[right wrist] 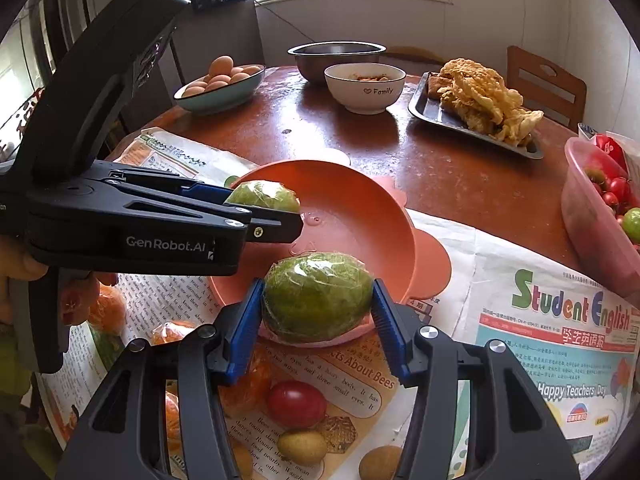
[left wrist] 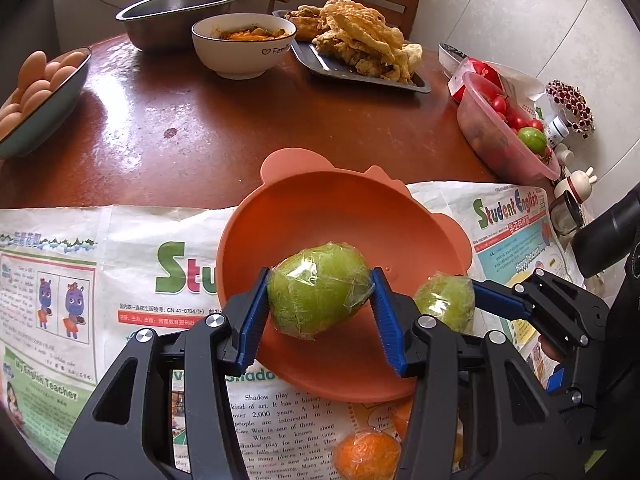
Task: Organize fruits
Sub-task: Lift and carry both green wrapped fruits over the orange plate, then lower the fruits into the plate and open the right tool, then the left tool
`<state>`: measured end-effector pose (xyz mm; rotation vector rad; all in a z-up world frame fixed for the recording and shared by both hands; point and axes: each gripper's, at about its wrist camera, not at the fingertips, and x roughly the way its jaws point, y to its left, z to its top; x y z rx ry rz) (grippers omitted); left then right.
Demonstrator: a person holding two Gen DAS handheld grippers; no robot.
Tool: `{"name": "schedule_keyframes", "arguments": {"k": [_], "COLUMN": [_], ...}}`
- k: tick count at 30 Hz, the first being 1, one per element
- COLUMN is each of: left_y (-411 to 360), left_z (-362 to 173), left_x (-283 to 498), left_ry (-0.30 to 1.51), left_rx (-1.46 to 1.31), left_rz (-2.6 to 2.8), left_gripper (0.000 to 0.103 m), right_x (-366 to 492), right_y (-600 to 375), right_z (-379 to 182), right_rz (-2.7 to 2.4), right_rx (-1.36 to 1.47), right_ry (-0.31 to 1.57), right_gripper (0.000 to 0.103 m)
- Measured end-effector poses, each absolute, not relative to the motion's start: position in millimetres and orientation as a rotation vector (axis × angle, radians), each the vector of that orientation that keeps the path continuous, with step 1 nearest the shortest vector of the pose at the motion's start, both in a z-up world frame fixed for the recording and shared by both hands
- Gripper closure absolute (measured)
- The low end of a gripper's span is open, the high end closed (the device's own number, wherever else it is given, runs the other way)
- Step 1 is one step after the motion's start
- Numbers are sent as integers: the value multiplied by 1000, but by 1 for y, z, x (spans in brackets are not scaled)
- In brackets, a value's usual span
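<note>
Left claw (left wrist: 320, 300) clamped on a green wrapped fruit (left wrist: 318, 290), blue pads (left wrist: 256, 316) pressing both flanks, fruit held above the near part of an orange bowl (left wrist: 340, 204). Right claw (right wrist: 318, 308) likewise closed on a second green wrapped fruit (right wrist: 318, 296), held over the bowl's near rim (right wrist: 240, 304). Seen from the left wrist, that second fruit (left wrist: 444, 306) just right of the left claw, pinched at its right side by a blue pad (left wrist: 496, 300). Seen from the right wrist, the left claw (right wrist: 280, 216) ahead and to the left, its fruit (right wrist: 264, 196) poking above the black fingers, over the bowl's far-left part.

Below and behind the right claw, on a newspaper (right wrist: 560, 340): a red tomato (right wrist: 296, 402), two small yellowish fruits (right wrist: 302, 446), wrapped oranges (right wrist: 106, 308) off to the left. Under the left claw, one wrapped orange (left wrist: 366, 454).

Far ahead on the reddish tabletop (left wrist: 200, 128): a bowl of eggs (left wrist: 40, 96), a steel basin (left wrist: 180, 16), a white bowl (left wrist: 244, 48), a tray of fried food (left wrist: 360, 52). To the right, a pink tub of small tomatoes (left wrist: 504, 132).
</note>
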<state>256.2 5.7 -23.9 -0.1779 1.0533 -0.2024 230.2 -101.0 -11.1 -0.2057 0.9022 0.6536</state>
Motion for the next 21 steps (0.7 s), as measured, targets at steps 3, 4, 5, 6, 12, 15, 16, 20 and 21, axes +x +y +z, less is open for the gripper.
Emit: {"name": "schedule_keyframes", "arguments": {"k": [3,4,5,6,12,15,16,20,21], "left_y": [5,4,4,4,3,2,2,4,4], "left_z": [-25,-26,-26,-27,-28,-27,-27,-25,-24], "left_x": [257,257,258,258,258,257,256,253,253], "left_ry": [1056,1056,1057,1058,1060,1060,1059,1056,1055], "left_rx": [-176,-177,-178,-179,-177,-180,-182,-182,-185], "left_rz": [-206,-207,-209,-209,-210,-215,-217,-215,-215], "left_gripper": [62,62,62,62,62,62,62,62,62], "right_x": [231,231,231,232,230,228,227,223,221], "right_y": [-100,-100,-101,-101,-103,-105,-105,-111,-112], "right_z": [-12,-12,-12,-12,-8,-5,-5,0,1], "right_rz": [655,655,655,655,654,649,648,631,628], "right_rx": [-209,-206,-202,-199,-198,-194,-195,-194,-194], "right_ry": [904,904,904,904,889,880,878,863,860], "right_gripper": [50,50,50,50,43,42,39,36,35]}}
